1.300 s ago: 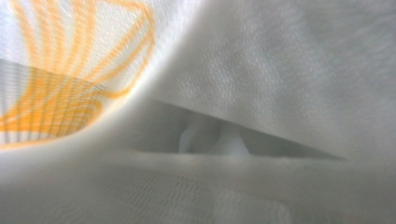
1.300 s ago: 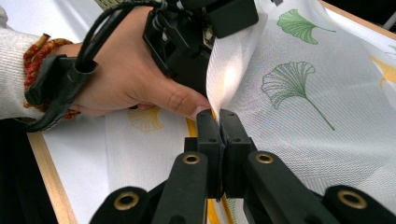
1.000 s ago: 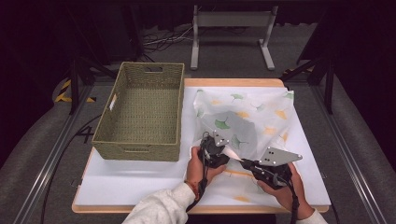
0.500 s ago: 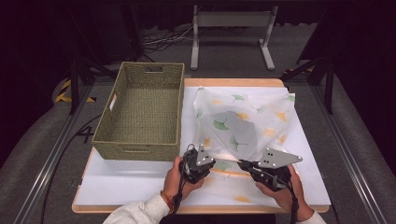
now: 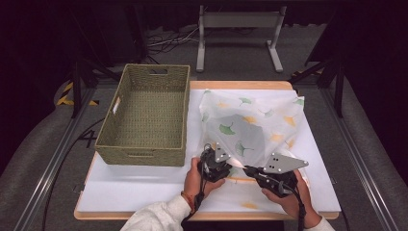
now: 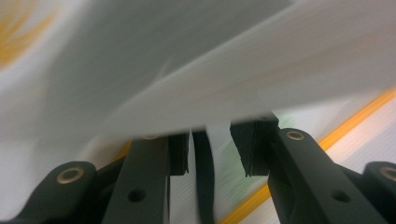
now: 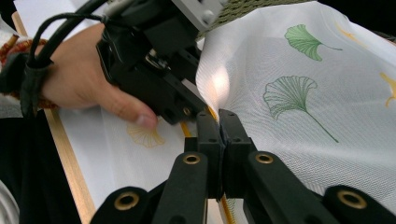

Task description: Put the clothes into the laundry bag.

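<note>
A white sheer cloth (image 5: 250,120) printed with green and yellow ginkgo leaves lies on the white table board (image 5: 144,180), its near edge raised into a tent. My right gripper (image 5: 246,169) is shut on that near edge; in the right gripper view its jaws (image 7: 219,122) pinch the fabric (image 7: 299,93). My left gripper (image 5: 230,163) is just to its left, tips at the same edge. Its jaws (image 6: 210,147) stand open, with the cloth's edge (image 6: 196,88) hanging just above the pads. The left gripper (image 7: 154,65) and the hand holding it also appear in the right gripper view.
A woven green basket (image 5: 144,115) with nothing in it sits on the left half of the board, touching the cloth's left side. A metal stand (image 5: 238,19) is on the floor beyond the table. Cables run along the floor at the left.
My left gripper drew back toward the near left, then came right again to the cloth's raised edge. The right gripper kept its hold and barely moved.
</note>
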{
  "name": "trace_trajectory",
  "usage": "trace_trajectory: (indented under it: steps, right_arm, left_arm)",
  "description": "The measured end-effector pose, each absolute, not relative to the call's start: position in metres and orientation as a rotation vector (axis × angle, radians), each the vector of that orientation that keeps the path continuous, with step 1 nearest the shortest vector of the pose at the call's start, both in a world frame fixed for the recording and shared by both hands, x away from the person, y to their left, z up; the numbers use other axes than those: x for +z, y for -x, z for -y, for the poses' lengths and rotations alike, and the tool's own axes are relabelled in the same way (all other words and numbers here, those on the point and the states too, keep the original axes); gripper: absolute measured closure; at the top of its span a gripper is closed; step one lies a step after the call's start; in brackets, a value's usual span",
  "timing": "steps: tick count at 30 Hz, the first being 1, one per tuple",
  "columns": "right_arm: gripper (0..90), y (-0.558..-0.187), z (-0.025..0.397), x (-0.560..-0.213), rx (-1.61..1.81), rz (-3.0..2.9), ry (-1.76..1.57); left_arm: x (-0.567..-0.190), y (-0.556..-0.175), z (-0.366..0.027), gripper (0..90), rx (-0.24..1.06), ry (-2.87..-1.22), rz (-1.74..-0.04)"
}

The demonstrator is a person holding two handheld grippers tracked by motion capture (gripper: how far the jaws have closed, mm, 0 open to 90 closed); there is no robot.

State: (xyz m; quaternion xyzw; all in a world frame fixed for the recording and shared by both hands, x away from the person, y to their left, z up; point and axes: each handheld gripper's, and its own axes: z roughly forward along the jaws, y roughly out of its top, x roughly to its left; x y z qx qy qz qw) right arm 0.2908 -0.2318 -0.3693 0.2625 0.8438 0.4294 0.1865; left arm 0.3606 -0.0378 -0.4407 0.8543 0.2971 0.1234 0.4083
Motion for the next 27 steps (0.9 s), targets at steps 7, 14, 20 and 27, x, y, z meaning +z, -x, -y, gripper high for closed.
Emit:
trace_trajectory:
  steps: [7, 14, 20, 27]
  right_arm:
    - [89.2, -0.29, 0.23, -0.37, 1.201, -2.386, -0.739]
    - [89.3, -0.291, 0.229, -0.371, 1.19, -2.388, -0.741]
    - [89.3, -0.291, 0.23, -0.37, 1.189, -2.384, -0.743]
    - [89.2, -0.291, 0.233, -0.37, 1.192, -2.374, -0.748]
  left_arm:
    - [-0.446, -0.374, 0.061, 65.0, 0.278, -2.14, -0.79]
    - [-0.443, -0.387, 0.07, 66.4, 0.328, -2.095, -0.848]
    - [-0.443, -0.39, 0.067, 66.5, 0.331, -2.073, -0.868]
    - [-0.439, -0.376, 0.054, 62.7, 0.274, -2.101, -0.819]
